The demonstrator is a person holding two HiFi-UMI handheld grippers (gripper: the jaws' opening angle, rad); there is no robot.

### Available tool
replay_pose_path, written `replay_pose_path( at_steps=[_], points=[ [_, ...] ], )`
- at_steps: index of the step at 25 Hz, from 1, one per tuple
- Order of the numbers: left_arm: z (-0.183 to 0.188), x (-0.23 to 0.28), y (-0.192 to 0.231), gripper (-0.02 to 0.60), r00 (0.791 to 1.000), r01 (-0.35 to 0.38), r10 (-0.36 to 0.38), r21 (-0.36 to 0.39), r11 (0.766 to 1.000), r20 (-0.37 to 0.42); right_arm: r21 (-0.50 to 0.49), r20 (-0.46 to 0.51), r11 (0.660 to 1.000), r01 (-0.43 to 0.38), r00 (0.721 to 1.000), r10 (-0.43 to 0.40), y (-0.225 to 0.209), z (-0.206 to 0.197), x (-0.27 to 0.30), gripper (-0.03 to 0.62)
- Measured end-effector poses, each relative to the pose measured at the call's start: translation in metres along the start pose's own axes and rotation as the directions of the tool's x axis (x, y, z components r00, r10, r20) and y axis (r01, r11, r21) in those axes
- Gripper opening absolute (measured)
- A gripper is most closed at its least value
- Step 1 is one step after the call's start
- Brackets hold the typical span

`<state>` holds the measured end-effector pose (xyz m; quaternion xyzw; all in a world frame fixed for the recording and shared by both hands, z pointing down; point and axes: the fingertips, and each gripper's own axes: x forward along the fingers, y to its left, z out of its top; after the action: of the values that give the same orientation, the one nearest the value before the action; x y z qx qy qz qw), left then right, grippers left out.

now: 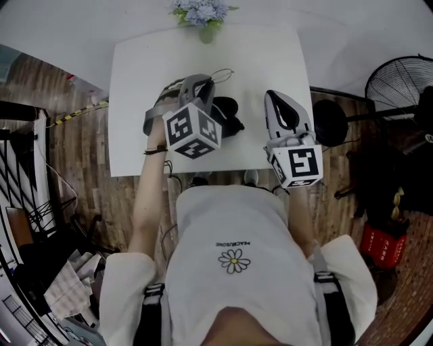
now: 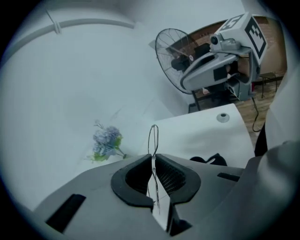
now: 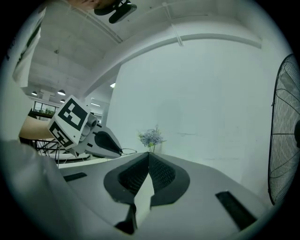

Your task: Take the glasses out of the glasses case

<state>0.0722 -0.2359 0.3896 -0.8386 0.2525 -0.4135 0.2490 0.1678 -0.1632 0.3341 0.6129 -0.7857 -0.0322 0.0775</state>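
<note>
Extraction looks done: the left claw (image 2: 153, 158) pinches the thin wire glasses (image 2: 153, 136) above the black case (image 1: 229, 115), mid-worktop (image 1: 135, 94). The right claw (image 3: 148, 157) is pressed together, empty. Next, probably lay them gently near the front edge.

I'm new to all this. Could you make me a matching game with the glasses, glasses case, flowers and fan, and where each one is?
1 glasses
2 glasses case
3 flowers
4 fan

A beside the table, not on it
B pinched in the left gripper
C at the table's far edge
D lying on the table

Pairs: 1-B, 2-D, 3-C, 4-A
</note>
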Motion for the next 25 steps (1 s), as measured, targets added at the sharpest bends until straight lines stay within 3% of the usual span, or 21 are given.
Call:
replay_pose_path(
  at_steps=[4, 8, 12, 15, 19, 22, 25],
  points=[
    [0.019, -0.023, 0.034, 0.038, 0.987, -0.147, 0.150, -0.056, 0.988, 0.062, -0.029, 0.058, 1.000, 0.009, 0.998, -0.007, -0.003, 0.021, 0.006, 0.009],
    [0.035, -0.051, 0.066, 0.038, 0.942, -0.290, 0.312, -0.164, 0.943, 0.123, -0.052, 0.123, 0.998, 0.020, 0.992, -0.014, -0.005, 0.044, 0.011, 0.009],
    [0.046, -0.087, 0.096, 0.038, 0.856, -0.421, 0.488, -0.318, 0.849, 0.171, -0.072, 0.170, 0.997, 0.036, 0.985, -0.023, -0.003, 0.064, 0.013, 0.009],
    [0.052, -0.112, 0.112, 0.038, 0.785, -0.472, 0.587, -0.426, 0.772, 0.195, -0.078, 0.198, 0.996, 0.047, 0.980, -0.030, -0.001, 0.076, 0.014, 0.009],
    [0.063, -0.145, 0.124, 0.038, 0.676, -0.514, 0.689, -0.501, 0.696, 0.263, -0.072, 0.253, 0.995, 0.062, 0.967, -0.042, 0.003, 0.092, 0.012, 0.009],
    [0.056, -0.159, 0.122, 0.038, 0.624, -0.471, 0.744, -0.645, 0.602, 0.239, -0.072, 0.281, 0.995, 0.075, 0.958, -0.052, 0.005, 0.101, 0.010, 0.009],
    [0.047, -0.168, 0.117, 0.040, 0.604, -0.438, 0.771, -0.724, 0.533, 0.203, -0.064, 0.295, 0.994, 0.085, 0.953, -0.063, 0.007, 0.105, 0.008, 0.009]
  ],
)
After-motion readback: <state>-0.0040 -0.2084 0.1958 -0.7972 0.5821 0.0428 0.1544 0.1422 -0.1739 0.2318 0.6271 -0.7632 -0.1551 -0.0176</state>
